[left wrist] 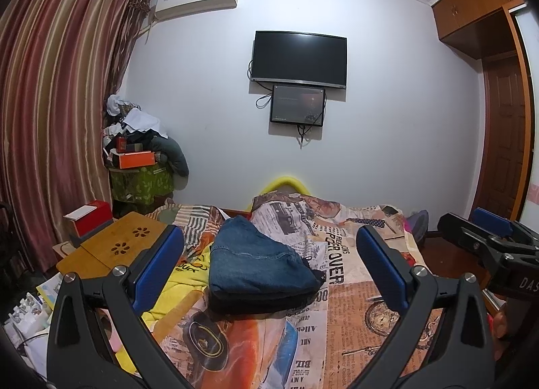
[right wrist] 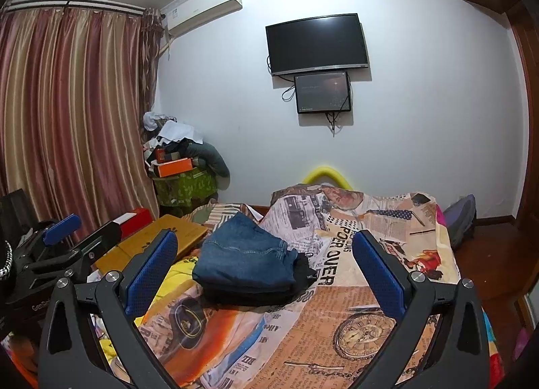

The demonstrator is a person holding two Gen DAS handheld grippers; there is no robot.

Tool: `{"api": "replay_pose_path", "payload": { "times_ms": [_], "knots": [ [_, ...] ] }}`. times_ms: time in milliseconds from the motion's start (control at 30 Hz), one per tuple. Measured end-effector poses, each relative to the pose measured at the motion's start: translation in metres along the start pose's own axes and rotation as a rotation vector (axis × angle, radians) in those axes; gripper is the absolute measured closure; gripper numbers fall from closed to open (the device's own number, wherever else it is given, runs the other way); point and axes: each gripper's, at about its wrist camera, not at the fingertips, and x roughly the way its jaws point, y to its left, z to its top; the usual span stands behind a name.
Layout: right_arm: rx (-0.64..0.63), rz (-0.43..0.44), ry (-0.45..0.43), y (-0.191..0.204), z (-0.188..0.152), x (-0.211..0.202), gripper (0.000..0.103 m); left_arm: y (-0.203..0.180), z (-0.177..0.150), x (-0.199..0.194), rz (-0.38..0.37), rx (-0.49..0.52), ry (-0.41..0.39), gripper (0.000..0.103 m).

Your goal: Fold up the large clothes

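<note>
A folded pair of blue jeans (left wrist: 259, 264) lies on the bed on top of a dark garment (left wrist: 269, 301); it also shows in the right wrist view (right wrist: 246, 261). My left gripper (left wrist: 269, 264) is open and empty, held above and before the jeans, apart from them. My right gripper (right wrist: 266, 267) is open and empty, also held back from the jeans. The right gripper shows at the right edge of the left wrist view (left wrist: 488, 237). The left gripper shows at the left of the right wrist view (right wrist: 64, 240).
The bed carries a newspaper-print cover (left wrist: 363, 301) and a yellow garment (left wrist: 182, 288) at its left. A wooden lap table (left wrist: 111, 247) with a red box (left wrist: 91, 220) stands left of the bed. A cluttered pile (left wrist: 141, 153) is by the curtain. A backpack (right wrist: 461, 220) sits right.
</note>
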Motion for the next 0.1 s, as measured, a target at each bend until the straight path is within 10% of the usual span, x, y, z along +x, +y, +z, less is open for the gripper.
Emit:
{"api": "replay_pose_path", "payload": {
  "times_ms": [100],
  "knots": [
    [-0.003, 0.004, 0.006, 0.0016, -0.0011, 0.0022, 0.000, 0.0009, -0.0024, 0.0014, 0.005, -0.007, 0.007, 0.000]
  ]
}}
